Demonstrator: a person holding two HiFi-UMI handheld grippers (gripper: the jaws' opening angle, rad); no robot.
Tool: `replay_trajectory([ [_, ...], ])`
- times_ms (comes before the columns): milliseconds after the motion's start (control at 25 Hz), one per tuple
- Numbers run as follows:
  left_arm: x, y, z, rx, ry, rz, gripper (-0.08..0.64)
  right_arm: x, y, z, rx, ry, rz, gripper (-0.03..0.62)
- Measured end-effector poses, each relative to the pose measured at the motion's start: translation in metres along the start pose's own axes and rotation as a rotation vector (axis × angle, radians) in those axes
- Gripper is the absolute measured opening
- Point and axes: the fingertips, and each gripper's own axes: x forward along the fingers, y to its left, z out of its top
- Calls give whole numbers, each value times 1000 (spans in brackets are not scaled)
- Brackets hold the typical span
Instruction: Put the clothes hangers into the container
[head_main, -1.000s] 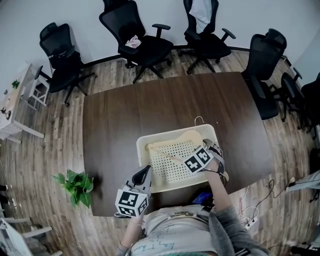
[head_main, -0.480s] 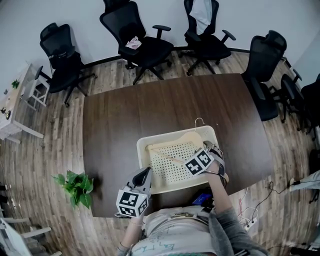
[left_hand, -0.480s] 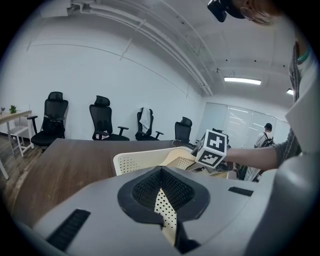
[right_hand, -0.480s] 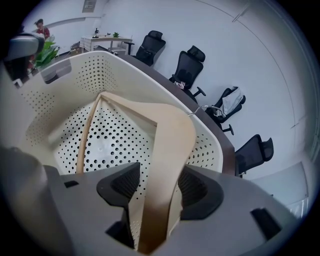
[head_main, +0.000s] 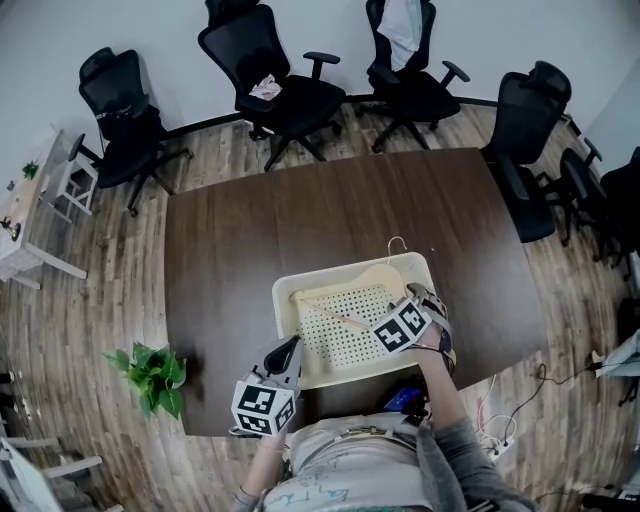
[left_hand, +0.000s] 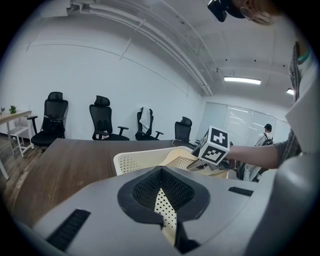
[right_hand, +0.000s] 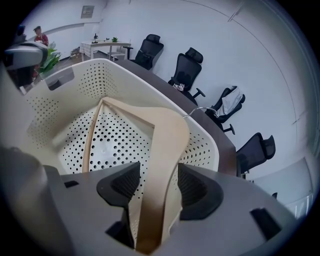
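A wooden clothes hanger (head_main: 377, 274) lies inside the cream perforated container (head_main: 285, 285) on the dark table (head_main: 250, 240), its wire hook (head_main: 397, 243) poking over the far rim. My right gripper (head_main: 392, 318) hovers over the container's near right corner. In the right gripper view the hanger (right_hand: 165, 135) runs between the jaws of my right gripper (right_hand: 157, 186), with a thin gap at each pad, so it is open. My left gripper (head_main: 288, 350) hangs by the container's near left corner. It is shut and empty, the container wall (left_hand: 135, 161) showing just beyond my left gripper (left_hand: 161, 192).
Black office chairs (head_main: 270, 75) ring the table's far and right sides. A potted plant (head_main: 150, 370) stands on the floor at the near left. A white side table (head_main: 30, 230) is at the far left. A blue object (head_main: 405, 397) sits at the table's near edge.
My right gripper has drifted slightly right and toward the near edge. The hanger stays put in the container. The left gripper has barely moved.
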Motion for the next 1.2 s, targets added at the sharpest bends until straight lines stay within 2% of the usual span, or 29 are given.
replay_trajectory([
  [520,0,-1,-5,3,14,-8,11,-10,-2,-4,49,-31,34,241],
  [1200,-3,-8,-5,8,18,-8,11,-26,-1,-4,48,-63,58,241],
])
